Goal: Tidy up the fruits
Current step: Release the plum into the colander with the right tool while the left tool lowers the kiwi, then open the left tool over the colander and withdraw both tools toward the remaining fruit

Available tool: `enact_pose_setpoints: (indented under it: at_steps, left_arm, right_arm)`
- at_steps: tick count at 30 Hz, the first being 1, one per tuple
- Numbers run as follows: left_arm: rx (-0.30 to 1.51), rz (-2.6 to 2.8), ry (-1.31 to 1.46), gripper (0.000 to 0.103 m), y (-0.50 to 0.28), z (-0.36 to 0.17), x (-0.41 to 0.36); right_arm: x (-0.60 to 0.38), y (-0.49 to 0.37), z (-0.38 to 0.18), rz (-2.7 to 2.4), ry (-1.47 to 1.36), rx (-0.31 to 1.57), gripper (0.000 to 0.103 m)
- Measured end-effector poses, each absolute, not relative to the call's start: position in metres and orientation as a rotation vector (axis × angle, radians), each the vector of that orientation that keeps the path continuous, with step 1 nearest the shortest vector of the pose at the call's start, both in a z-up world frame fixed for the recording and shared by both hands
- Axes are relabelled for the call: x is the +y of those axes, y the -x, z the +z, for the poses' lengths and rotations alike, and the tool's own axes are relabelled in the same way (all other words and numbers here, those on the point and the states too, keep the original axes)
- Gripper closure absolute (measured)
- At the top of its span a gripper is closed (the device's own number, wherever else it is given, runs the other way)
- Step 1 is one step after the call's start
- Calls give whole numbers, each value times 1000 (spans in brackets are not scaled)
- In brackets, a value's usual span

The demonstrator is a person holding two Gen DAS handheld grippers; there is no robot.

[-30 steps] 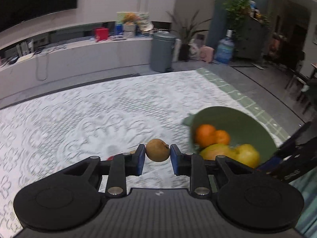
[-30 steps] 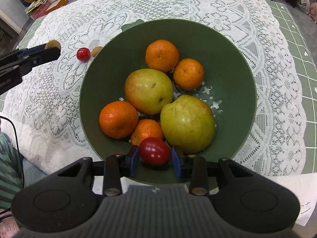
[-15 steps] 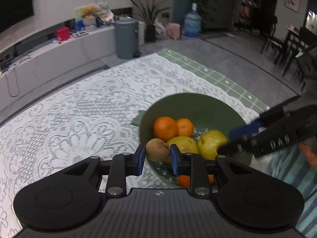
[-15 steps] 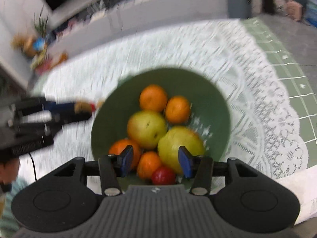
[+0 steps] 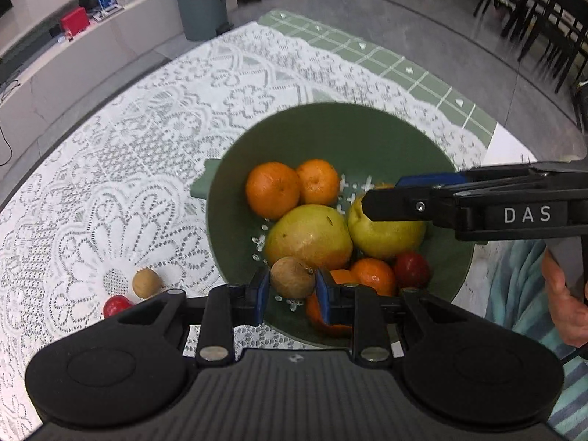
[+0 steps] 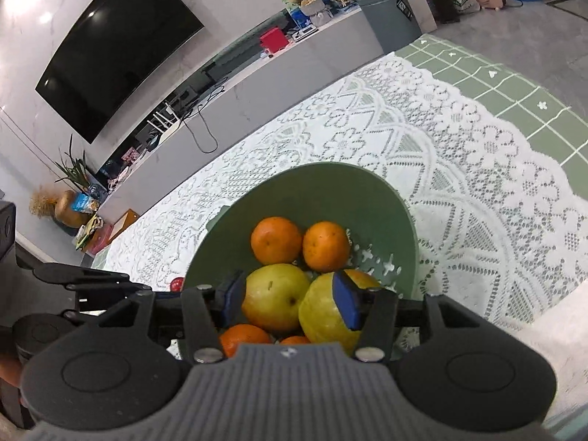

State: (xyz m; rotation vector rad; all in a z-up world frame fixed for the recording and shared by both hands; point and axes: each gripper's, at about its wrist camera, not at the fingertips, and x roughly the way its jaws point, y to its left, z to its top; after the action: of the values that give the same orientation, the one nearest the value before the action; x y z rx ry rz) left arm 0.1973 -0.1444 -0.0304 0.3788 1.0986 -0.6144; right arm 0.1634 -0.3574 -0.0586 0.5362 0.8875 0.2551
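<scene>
Left gripper [image 5: 292, 288] clamping a small brown fruit [image 5: 292, 276] over the green colander [image 5: 397, 136]; lowering before releasing (avoiding bounce). Right gripper [image 6: 290, 299] opening, holding nothing, hovering above pears [image 6: 277, 302].

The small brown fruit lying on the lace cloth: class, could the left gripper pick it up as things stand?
Probably not yet. The left gripper is shut on another brown fruit above the green bowl; the loose brown fruit lies unobstructed beside it.

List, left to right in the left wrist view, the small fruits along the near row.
Red fruit on the cloth → brown fruit on the cloth → brown fruit held in the left tongs → red fruit in the bowl.
</scene>
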Motion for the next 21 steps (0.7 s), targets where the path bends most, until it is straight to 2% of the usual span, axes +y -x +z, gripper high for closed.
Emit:
enact_pose_setpoints:
  at_steps: [19, 21]
  left_arm:
    - [1144, -564, -581, 73, -199, -33, -171]
    - [1137, -557, -605, 70, -197, -35, -173]
  right_arm:
    - [-353, -162, -60, 287, -499, 876, 48]
    - [-353, -162, -60, 290, -495, 875, 48]
